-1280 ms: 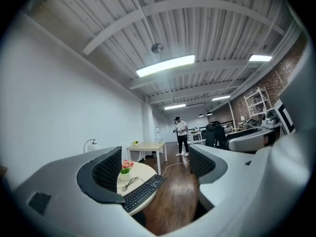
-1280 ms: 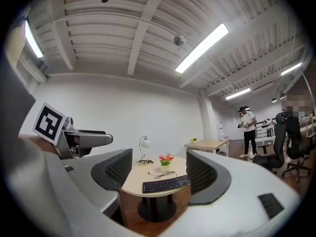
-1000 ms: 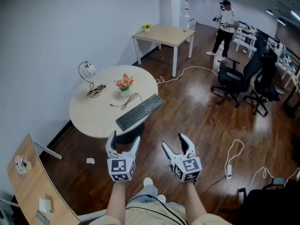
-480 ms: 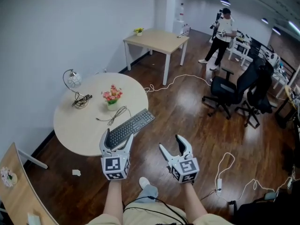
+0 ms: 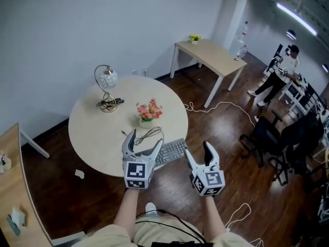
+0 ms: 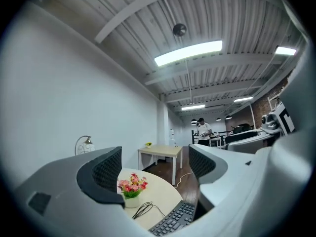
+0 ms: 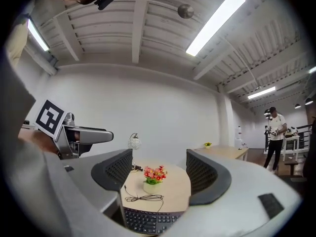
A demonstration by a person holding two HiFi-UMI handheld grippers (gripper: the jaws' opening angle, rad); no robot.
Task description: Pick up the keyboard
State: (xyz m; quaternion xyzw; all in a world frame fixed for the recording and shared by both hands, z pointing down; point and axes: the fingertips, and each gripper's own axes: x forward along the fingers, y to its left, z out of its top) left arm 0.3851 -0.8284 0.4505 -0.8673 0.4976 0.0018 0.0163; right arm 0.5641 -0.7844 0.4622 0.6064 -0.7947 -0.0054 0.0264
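Jaws apart and empty on left gripper (image 5: 145, 144) and right gripper (image 5: 198, 153). The black corded keyboard (image 5: 172, 151) lies flat just ahead, at the near edge of the round pale wooden table (image 5: 92, 133), untouched. Judged remaining: reach, grip, lift.

A round tabletop (image 5: 92, 133) stands near the white wall (image 5: 77, 24). On it, a lamp (image 5: 107, 80) with a globe shade stands at the far side, its wire coiled at the base, and a small white pot of pink flowers (image 5: 149, 110) stands nearer the middle. Behind, a rectangular table (image 5: 216, 55) carries a little yellow plant (image 5: 194, 38) at one corner. A white cord (image 5: 222, 105) lies on the dark wood floor (image 5: 51, 169), and a scrap of paper (image 5: 79, 174) lies beside the round tabletop. Black chairs (image 5: 264, 135) stand at the right, with a person (image 5: 281, 72) far behind them
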